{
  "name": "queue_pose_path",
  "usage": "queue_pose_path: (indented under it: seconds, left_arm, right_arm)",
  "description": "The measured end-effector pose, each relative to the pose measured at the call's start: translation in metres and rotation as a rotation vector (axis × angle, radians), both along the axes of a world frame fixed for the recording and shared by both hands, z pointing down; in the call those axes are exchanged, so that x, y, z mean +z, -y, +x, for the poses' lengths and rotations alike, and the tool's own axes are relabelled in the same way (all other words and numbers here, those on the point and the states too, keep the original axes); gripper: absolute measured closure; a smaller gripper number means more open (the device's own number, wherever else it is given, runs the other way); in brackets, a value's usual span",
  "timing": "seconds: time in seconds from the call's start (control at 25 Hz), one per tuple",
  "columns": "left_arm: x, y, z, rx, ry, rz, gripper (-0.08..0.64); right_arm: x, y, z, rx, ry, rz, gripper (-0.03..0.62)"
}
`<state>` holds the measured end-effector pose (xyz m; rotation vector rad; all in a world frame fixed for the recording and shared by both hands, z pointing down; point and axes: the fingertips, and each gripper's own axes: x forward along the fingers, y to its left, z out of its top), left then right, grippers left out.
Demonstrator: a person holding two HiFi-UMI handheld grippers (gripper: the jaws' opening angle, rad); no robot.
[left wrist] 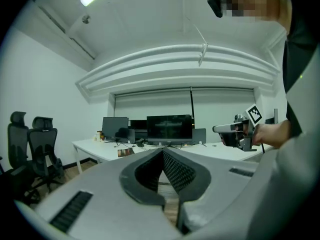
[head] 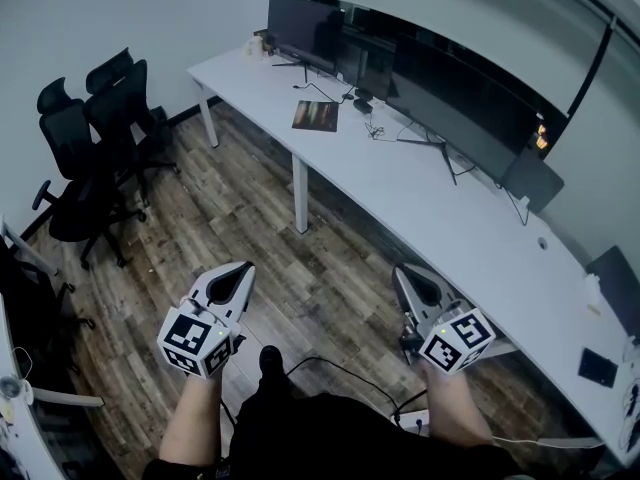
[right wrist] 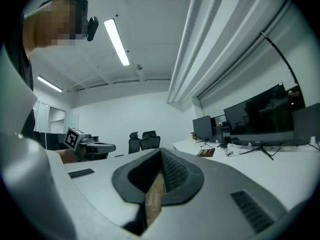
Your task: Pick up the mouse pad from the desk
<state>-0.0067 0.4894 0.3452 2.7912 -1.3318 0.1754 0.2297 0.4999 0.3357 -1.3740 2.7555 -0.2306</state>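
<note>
Nearest, held over the wood floor (head: 320, 268) and well short of the counter (head: 430, 208): left tool (head: 243, 268) and right tool (head: 404, 270), each clenched tip to tip on nothing, aimed roughly level down the room. Far ahead, flat on the counter near its front edge, before the leftmost monitor (head: 300, 28) and just left of a cable tangle (head: 375, 128): probably the mouse pad (head: 315, 115), a thin rectangle with a dark printed face. Long axis lying across the head view, slightly askew to the counter's front edge, short sides facing left and right. For a clean pickup, judging from here: close the distance first, spread one tool's jaws before arriving, come in low and level at the near long edge, work one jaw under the rim or drag the pad partly past the counter's edge, then pinch across the thickness rather than the width.
</note>
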Motion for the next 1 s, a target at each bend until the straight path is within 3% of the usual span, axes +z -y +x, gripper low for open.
queue_pose_path:
  seconds: [0.32, 0.64, 1.0]
  left_arm:
    - [0.011, 0.074, -0.045, 0.057, -0.059, -0.035, 0.554]
    - [0.011, 0.139, -0.093, 0.113, -0.009, 0.0, 0.554]
    - [0.018, 0.174, -0.162, 0.055, -0.046, -0.005, 0.554]
  right_arm:
    - [-0.001, 0.078, -0.061, -0.016, -0.017, -0.011, 0.588]
    - [0.0, 0.152, -0.14, -0.051, -0.028, -0.033, 0.588]
    - [0.004, 0.183, -0.198, -0.044, -0.025, -0.054, 0.588]
